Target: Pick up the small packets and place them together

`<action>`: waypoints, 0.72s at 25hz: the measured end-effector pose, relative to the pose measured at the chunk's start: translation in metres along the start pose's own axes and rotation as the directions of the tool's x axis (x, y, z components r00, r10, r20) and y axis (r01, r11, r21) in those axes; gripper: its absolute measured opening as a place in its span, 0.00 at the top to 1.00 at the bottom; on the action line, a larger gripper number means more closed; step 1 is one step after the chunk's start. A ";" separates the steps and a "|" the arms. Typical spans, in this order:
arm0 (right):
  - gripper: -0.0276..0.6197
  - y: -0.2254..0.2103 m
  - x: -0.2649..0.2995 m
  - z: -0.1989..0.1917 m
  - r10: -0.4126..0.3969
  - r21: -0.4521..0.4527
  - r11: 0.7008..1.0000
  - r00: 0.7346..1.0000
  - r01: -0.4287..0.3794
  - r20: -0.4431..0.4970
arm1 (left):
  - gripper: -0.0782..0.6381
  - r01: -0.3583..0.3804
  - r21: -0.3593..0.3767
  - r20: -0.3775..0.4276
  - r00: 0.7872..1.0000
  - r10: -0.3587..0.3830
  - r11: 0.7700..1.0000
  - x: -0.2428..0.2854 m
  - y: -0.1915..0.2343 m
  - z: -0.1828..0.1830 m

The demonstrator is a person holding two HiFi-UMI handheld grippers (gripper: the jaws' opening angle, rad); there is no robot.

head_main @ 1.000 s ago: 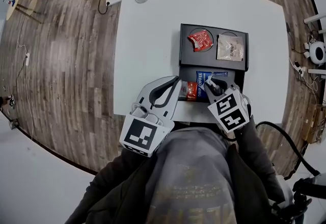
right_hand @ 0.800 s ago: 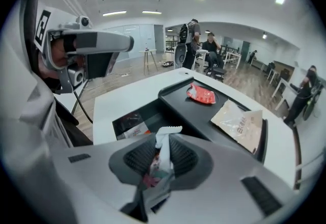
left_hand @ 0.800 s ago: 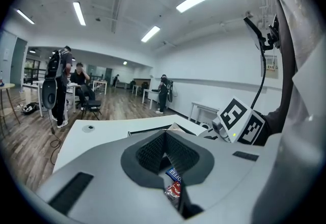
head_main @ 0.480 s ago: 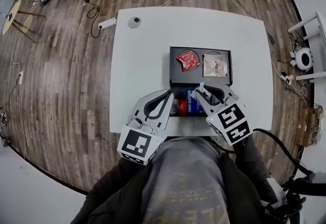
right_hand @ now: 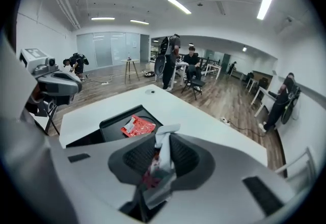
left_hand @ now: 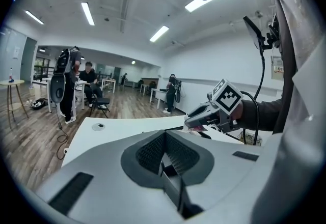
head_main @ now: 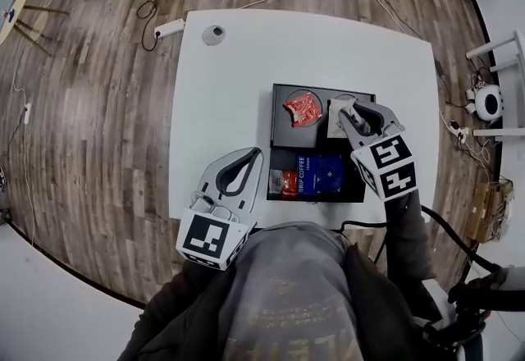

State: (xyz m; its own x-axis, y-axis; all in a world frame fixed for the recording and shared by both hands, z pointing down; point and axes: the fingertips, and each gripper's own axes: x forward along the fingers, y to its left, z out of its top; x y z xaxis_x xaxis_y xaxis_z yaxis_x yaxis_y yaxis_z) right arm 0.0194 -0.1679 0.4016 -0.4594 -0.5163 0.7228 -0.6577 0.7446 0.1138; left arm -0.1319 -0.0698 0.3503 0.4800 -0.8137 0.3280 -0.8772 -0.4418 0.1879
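Head view first: where do the packets lie? (desk)

On the white table (head_main: 221, 80), a black moulded tray with two round wells (head_main: 279, 136) is the marker. A crumpled red foil packet (head_main: 300, 108) sits in the tray's left well and a pale flat packet (head_main: 335, 128) in its right. Just on the near side of the tray, a shallow black box (head_main: 320, 198) holds a blue drip-coffee packet (head_main: 318, 175) and a small red packet (head_main: 286, 183). (photographer)

And the tongs? (desk)

The right gripper (head_main: 348, 111) hangs over the tray's right well. Its jaws are clamped on a thin silver-grey sachet with red print (right_hand: 159, 157), whose top edge pokes out past the tips. The left gripper (head_main: 255, 153), off the tray's near left corner above bare table, has its jaws drawn together on nothing. (photographer)

How will the sachets handle? (desk)

Light, limp and probably slick, by the look: foil that crumples rather than breaks. A pinch on a flat sealed edge looks safest, since a grip on a bulged middle could let one slide out. The red one in the well is creased, so a raised corner looks the easiest hold. (photographer)
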 end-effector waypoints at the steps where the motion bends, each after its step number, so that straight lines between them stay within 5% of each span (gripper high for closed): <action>1: 0.82 -0.001 0.007 -0.003 0.003 -0.003 1.000 1.000 -0.003 -0.013 | 0.89 -0.006 -0.007 -0.006 1.000 0.006 1.000 0.002 0.003 -0.001; 8: 0.66 0.003 0.028 -0.009 0.056 0.022 0.998 0.998 -0.055 -0.019 | 0.89 -0.009 -0.026 -0.044 0.999 0.008 1.000 0.013 0.007 -0.013; 18: 0.66 -0.005 0.001 0.005 0.012 0.044 0.999 0.998 -0.015 0.064 | 0.89 0.012 -0.004 -0.034 0.999 -0.012 1.000 0.013 -0.003 -0.006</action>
State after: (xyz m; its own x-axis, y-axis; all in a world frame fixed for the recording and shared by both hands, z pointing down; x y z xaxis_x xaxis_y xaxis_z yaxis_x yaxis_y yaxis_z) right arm 0.0198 -0.1740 0.3983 -0.5045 -0.5333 0.6790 -0.6768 0.7326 0.0726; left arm -0.1228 -0.0763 0.3592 0.4906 -0.7951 0.3567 -0.8714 -0.4499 0.1956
